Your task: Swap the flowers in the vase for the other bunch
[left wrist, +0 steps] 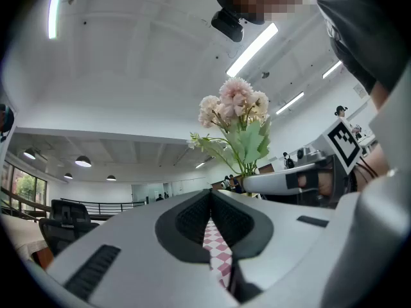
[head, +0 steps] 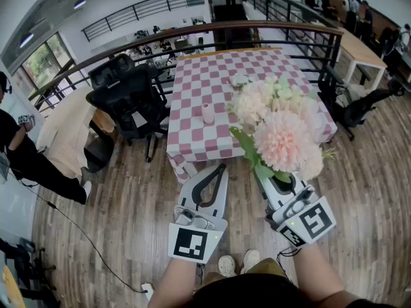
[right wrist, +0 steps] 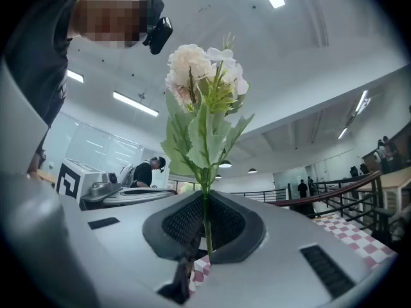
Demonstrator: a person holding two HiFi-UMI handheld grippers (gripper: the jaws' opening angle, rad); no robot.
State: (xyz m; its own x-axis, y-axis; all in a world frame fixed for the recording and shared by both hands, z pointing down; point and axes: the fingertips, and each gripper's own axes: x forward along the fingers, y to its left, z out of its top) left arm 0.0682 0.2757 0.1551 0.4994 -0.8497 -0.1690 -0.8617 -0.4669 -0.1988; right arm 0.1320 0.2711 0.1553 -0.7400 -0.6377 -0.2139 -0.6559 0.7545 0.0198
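A small pink vase (head: pixel 207 113) stands upright on the table with the pink-and-white checked cloth (head: pixel 192 140), and nothing shows in it. My right gripper (head: pixel 262 172) is shut on the green stem of a bunch of pale pink and white flowers (head: pixel 277 132), held upright above the floor before the table's near edge. In the right gripper view the stem (right wrist: pixel 205 217) is pinched between the jaws (right wrist: pixel 205 199). My left gripper (head: pixel 222 167) is shut and empty, just left of the bunch (left wrist: pixel 235 108). A white cluster (head: pixel 241 80) beyond the bunch is unclear.
Black office chairs (head: pixel 128 95) stand left of the table, another chair (head: pixel 359 104) to its right. A curved railing (head: pixel 192 34) runs behind it. A person in black (head: pixel 29 156) stands at the far left on the wooden floor (head: pixel 128 210).
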